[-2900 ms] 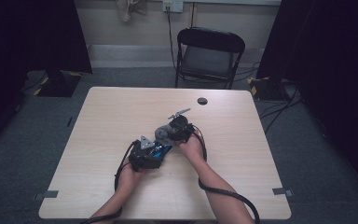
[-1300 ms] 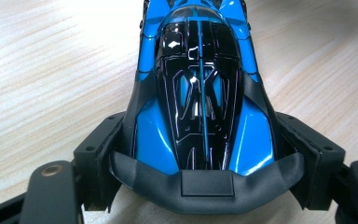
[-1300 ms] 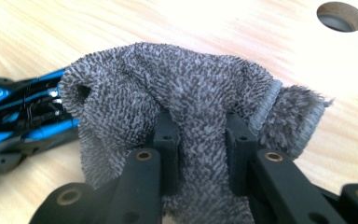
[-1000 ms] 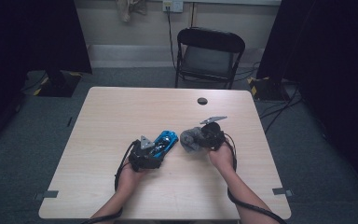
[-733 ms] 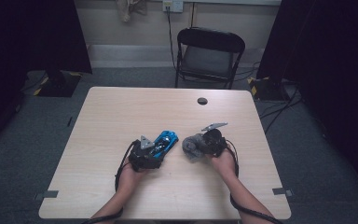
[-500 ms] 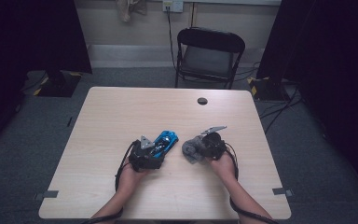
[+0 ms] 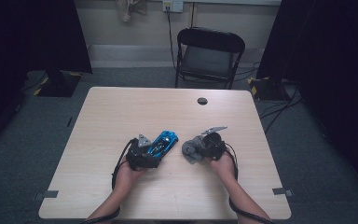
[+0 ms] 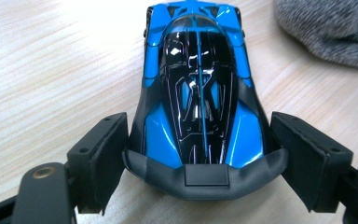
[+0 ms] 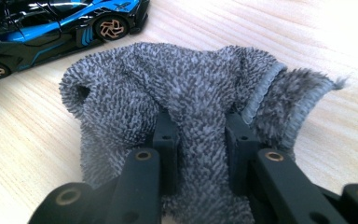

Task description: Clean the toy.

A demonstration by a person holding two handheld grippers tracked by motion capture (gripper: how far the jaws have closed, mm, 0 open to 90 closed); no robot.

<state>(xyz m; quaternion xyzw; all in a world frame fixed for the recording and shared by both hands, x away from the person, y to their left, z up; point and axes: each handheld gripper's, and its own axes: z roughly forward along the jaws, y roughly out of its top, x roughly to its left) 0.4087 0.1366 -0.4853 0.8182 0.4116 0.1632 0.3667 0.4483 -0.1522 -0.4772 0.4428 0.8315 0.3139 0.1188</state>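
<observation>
On the bench [image 7: 121,116], mid-surface: blue toy car [image 8: 198,93] bracketed by the released left hand-held gripper [image 8: 198,163]; grey cloth [image 9: 177,98] clenched in the right hand-held gripper [image 9: 198,140] just beside it, wiping seemingly next, calling for steadying the car.

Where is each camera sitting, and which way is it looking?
High view: above the person's side, facing forward and down on the table; forearms and both grippers show.
Left gripper view: on the left gripper, looking along its jaws, which flank the car.
Right gripper view: on the right gripper, jaws pinching the cloth.
All views share car and cloth.
</observation>
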